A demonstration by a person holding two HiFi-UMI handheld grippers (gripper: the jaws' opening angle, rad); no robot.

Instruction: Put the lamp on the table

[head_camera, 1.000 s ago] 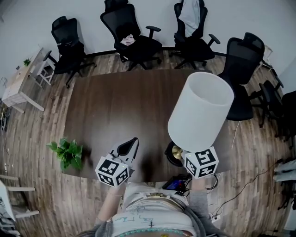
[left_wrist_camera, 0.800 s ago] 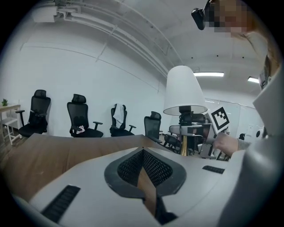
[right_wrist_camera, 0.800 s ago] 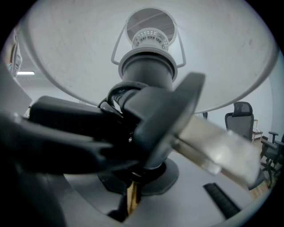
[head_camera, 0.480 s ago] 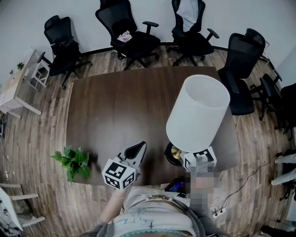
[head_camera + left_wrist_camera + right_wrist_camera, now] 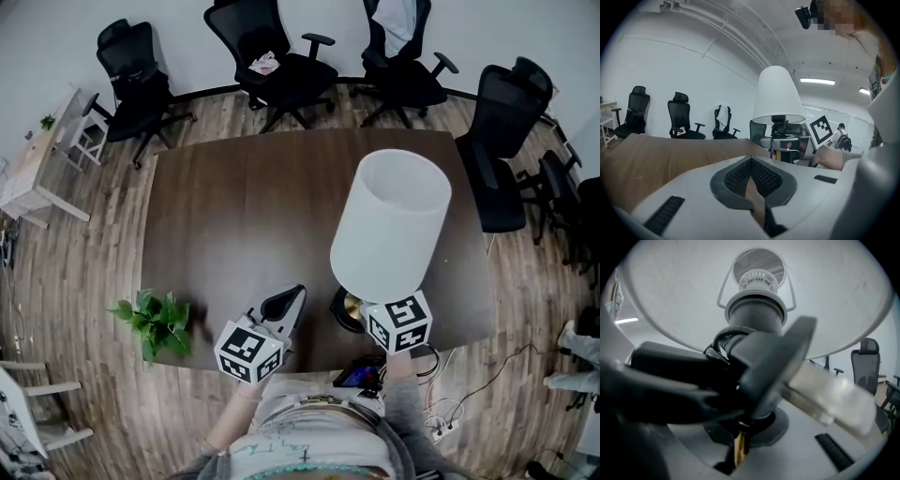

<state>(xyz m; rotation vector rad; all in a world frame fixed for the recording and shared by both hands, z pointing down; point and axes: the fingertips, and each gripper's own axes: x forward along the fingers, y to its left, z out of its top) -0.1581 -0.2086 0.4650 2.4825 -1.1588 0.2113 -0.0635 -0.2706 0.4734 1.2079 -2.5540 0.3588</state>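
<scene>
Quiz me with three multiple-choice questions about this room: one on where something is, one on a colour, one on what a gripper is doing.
1. Where is the green plant? A at the table's far right corner; B at its near left corner; C under the lampshade.
2. What colour is the lampshade? A white; B black; C green.
3. What is the right gripper doing? A open and empty; B lying flat on the table; C shut on the lamp.
Answers: B, the head view shows its leaves at that corner; A, the shade looks white in every view; C, the right gripper view shows the jaws clamped on the lamp's brass stem.
</scene>
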